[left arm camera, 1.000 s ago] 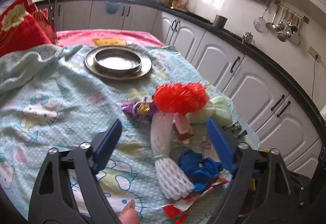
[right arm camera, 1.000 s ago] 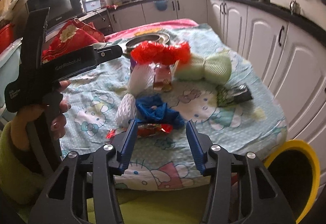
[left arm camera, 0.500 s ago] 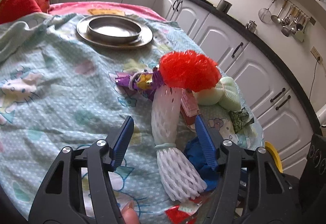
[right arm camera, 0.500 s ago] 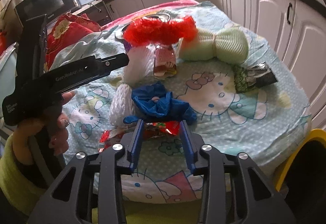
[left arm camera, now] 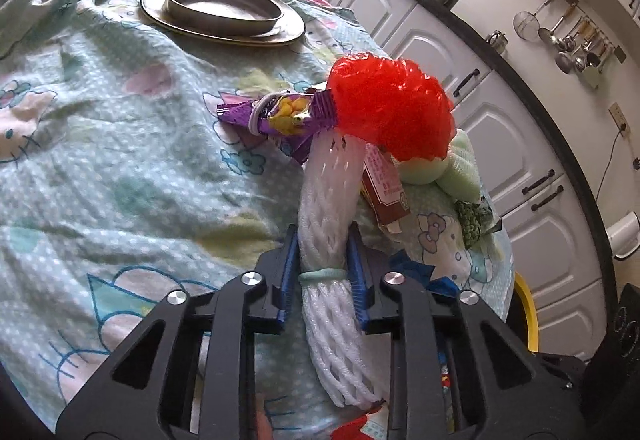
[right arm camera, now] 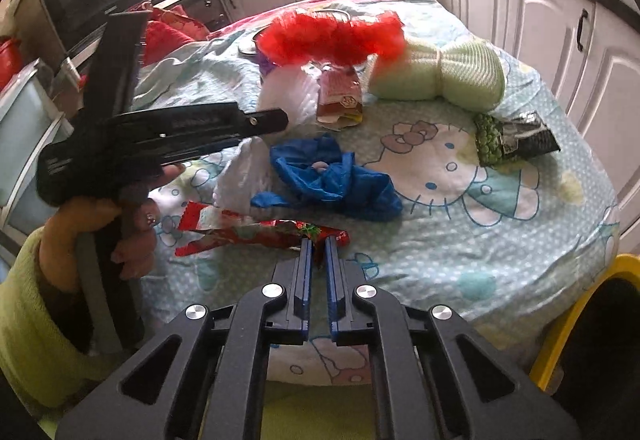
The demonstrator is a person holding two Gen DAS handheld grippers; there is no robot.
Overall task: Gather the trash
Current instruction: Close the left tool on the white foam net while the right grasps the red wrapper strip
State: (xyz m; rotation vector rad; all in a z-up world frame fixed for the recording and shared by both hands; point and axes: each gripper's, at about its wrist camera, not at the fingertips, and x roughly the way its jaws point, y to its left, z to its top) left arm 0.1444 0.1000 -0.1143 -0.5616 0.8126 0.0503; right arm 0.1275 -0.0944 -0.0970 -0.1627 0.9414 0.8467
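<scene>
In the left wrist view my left gripper (left arm camera: 323, 236) has its jaws closing on a white foam net bundle (left arm camera: 328, 191). The blue pads press its sides just above the green rubber band. Beyond it lie a red mesh ball (left arm camera: 392, 111), a purple snack wrapper (left arm camera: 284, 115) and a brown-red packet (left arm camera: 384, 183). In the right wrist view my right gripper (right arm camera: 318, 244) is shut on the near edge of a red snack wrapper (right arm camera: 248, 230) lying flat on the cloth. A crumpled blue bag (right arm camera: 332, 175) sits just behind that wrapper.
A pale green foam net (right arm camera: 440, 75) and a green-black packet (right arm camera: 512, 137) lie further right on the cartoon-print cloth (right arm camera: 480, 240). A metal plate with a bowl (left arm camera: 224, 11) stands at the far end. A yellow-rimmed bin (right arm camera: 576, 312) is below the table's right edge. White cabinets line the right side.
Both grippers came down to the table and closed. The left one now squeezes the white foam net; the right one pinches the red wrapper's edge.
</scene>
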